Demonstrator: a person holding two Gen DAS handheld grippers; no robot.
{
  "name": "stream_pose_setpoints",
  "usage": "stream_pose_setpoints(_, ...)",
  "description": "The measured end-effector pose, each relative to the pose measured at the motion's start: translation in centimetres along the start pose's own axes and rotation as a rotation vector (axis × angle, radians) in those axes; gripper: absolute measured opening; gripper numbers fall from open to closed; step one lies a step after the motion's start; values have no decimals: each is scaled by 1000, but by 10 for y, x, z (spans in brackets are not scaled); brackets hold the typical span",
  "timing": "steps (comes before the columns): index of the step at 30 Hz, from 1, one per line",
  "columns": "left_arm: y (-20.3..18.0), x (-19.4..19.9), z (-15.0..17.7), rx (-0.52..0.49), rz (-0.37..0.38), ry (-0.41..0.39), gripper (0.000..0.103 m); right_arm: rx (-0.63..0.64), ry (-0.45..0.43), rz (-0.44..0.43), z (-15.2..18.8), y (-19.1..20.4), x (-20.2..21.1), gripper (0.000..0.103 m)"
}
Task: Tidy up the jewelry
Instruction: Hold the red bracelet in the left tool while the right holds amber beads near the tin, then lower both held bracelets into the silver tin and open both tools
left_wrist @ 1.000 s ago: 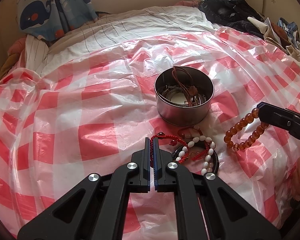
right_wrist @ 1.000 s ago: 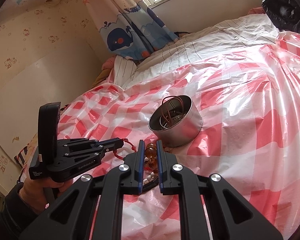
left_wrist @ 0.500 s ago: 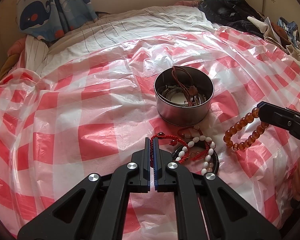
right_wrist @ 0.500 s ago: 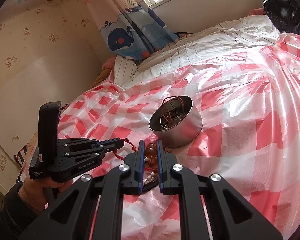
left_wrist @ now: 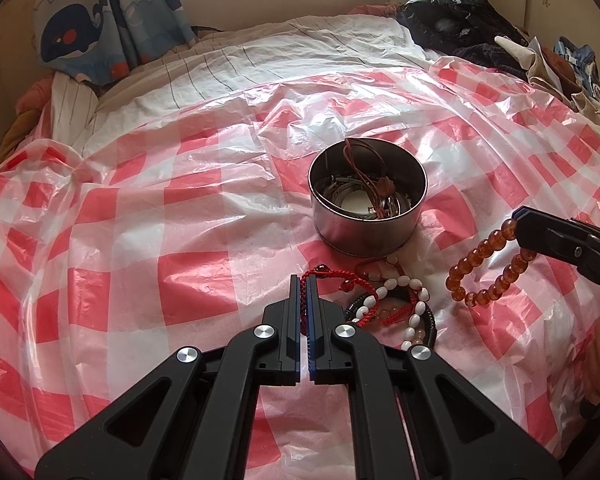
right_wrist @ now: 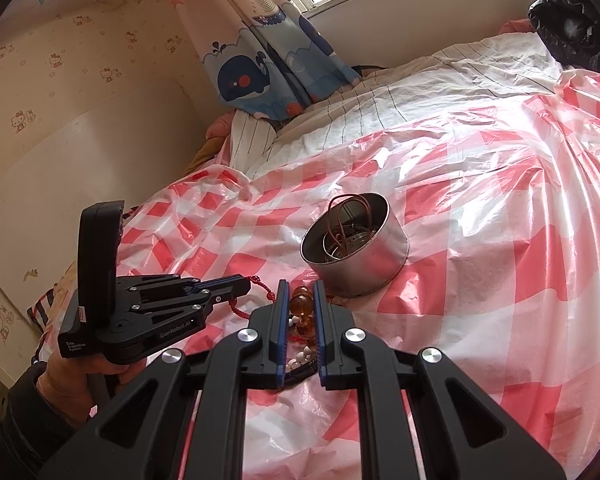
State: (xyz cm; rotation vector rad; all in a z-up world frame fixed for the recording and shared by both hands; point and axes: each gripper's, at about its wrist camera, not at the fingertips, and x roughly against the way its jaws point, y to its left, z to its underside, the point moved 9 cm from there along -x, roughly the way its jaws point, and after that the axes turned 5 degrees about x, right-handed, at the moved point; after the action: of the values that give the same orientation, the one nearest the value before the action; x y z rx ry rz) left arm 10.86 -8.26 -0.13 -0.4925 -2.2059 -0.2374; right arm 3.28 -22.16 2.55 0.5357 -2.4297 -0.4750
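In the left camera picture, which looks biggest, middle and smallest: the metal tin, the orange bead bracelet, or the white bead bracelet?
1. metal tin
2. orange bead bracelet and white bead bracelet look about alike; the white one is partly hidden, so no ranking.

The red-and-white checked plastic sheet (left_wrist: 148, 248) lies bare across the whole left half of the bed, giving wide passage there. The round metal tin (left_wrist: 367, 216) stands alone in the middle, its top uncovered; brown cords (left_wrist: 360, 168) loop up over its far rim and partly crowd the opening. Sheet is clear behind the tin and to its right. Just in front of the tin a tangle of bracelets (left_wrist: 392, 304) fills the narrow strip between it and the left gripper (left_wrist: 303, 280). The right gripper (left_wrist: 518, 226) and its hanging amber bead bracelet (left_wrist: 488, 268) block the near right. Piled clothes (left_wrist: 500, 44) close off the far right corner, and the whale curtain (left_wrist: 112, 16) the far left.
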Motion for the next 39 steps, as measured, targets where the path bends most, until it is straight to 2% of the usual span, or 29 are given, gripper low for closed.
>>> stream_pose_setpoints(8,-4,11,-16,48,73,-47,2,-5,-15,-21,-12,1,0,12)
stream_pose_setpoints(16,-17,12,-50,91,146,-104,2,-6,-50,-56,-41,5,-3,12)
stream_pose_setpoints(20,-25,2,-73,114,172,-138,2,2,-82,-65,-66,6,-6,12)
stream_pose_setpoints(22,-25,-17,-81,133,176,-109,3,14,-87,-68,-78,8,-11,12)
stream_pose_setpoints(24,-22,-40,-80,139,169,-44,6,17,-86,-79,-90,9,-20,12)
stream_pose_setpoints(27,-14,-51,-74,149,160,-7,14,-8,-49,-109,-97,4,-40,12)
stream_pose_setpoints(29,-4,-47,-68,152,132,-11,21,16,21,-1,-90,-11,-60,13)
stream_pose_setpoints(31,6,-43,-60,165,119,-2,24,54,66,123,-80,-28,-71,21)
stream_pose_setpoints(32,10,-40,-54,164,110,5,25,58,76,155,-75,-33,-71,23)
stream_pose_setpoints(37,13,-23,-19,146,102,38,26,55,71,156,-58,-30,-45,26)
stream_pose_setpoints(39,7,-15,-2,119,109,51,27,51,71,150,-45,-26,-34,30)
